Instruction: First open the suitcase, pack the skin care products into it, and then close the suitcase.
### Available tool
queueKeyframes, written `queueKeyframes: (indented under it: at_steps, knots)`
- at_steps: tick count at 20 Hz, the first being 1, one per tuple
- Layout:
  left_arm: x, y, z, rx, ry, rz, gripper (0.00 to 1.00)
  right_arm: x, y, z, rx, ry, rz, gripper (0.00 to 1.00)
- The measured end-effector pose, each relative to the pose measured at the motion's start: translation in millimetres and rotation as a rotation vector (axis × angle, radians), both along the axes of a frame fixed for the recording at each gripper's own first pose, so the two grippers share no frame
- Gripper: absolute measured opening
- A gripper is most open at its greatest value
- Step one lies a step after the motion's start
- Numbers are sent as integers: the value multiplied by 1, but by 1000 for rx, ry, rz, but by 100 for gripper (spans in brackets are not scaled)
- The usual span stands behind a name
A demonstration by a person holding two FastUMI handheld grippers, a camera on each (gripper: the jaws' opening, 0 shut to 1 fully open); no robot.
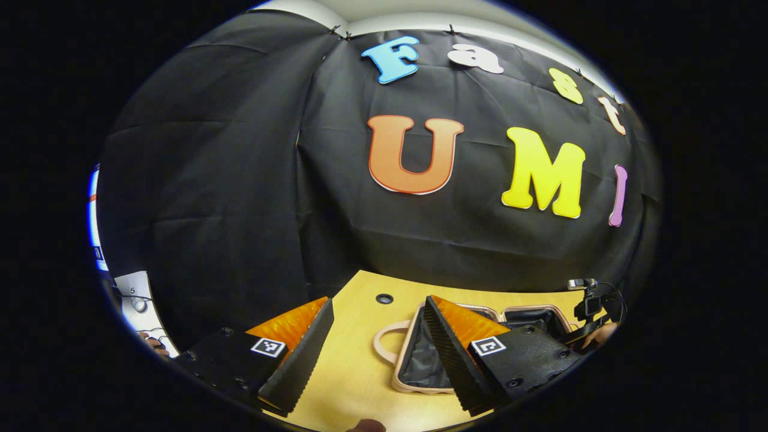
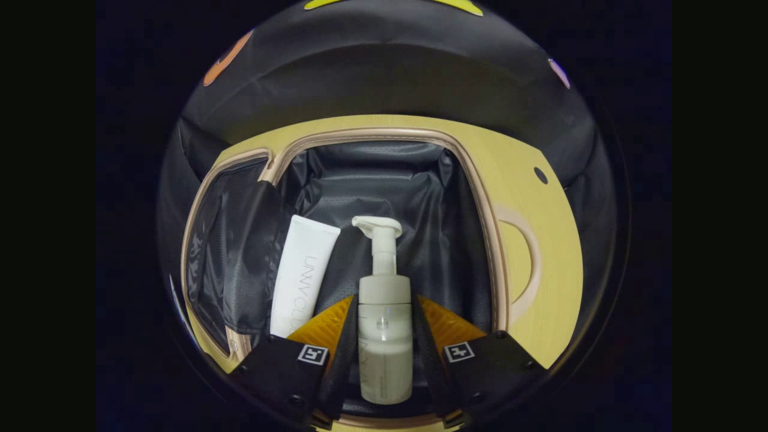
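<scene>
Pump bottle (image 2: 384,336) pinched lengthwise in right gripper (image 2: 384,354) jaws, nozzle toward suitcase (image 2: 480,198) back; left gripper (image 1: 372,354) jaws spread.

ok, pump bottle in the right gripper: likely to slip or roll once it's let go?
The pump bottle looks smooth and round, so it may slip. Laid in the suitcase, it could roll toward the tube; the soft lining probably damps that.

1 open suitcase (image 2: 486,198), 1 pump bottle (image 2: 384,336), 1 tube (image 2: 303,273), 1 table (image 2: 558,252).
</scene>
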State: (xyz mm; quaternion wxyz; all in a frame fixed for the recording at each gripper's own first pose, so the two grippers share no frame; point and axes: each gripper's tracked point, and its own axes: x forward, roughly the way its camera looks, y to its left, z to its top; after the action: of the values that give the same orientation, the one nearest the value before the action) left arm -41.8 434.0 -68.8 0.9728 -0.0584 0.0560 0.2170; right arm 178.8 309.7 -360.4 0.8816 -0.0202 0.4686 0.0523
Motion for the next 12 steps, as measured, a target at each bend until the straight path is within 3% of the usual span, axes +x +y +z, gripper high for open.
queueKeyframes:
  at_steps: [1, 5, 10, 12]
  knots:
    - [2, 5, -3, -23, -2, 0, 96, 0, 1, 4, 9, -9, 6, 53]
    - [15, 26, -31, -163, 24, -18, 98, -8, 11, 46, 52, -111, 88, 75]
    - [44, 13, -107, -521, 75, -124, 98, -48, 3, 141, 66, -315, 207, 78]
    - [51, 13, -141, -640, 110, -115, 98, -68, -10, 179, 67, -392, 210, 80]
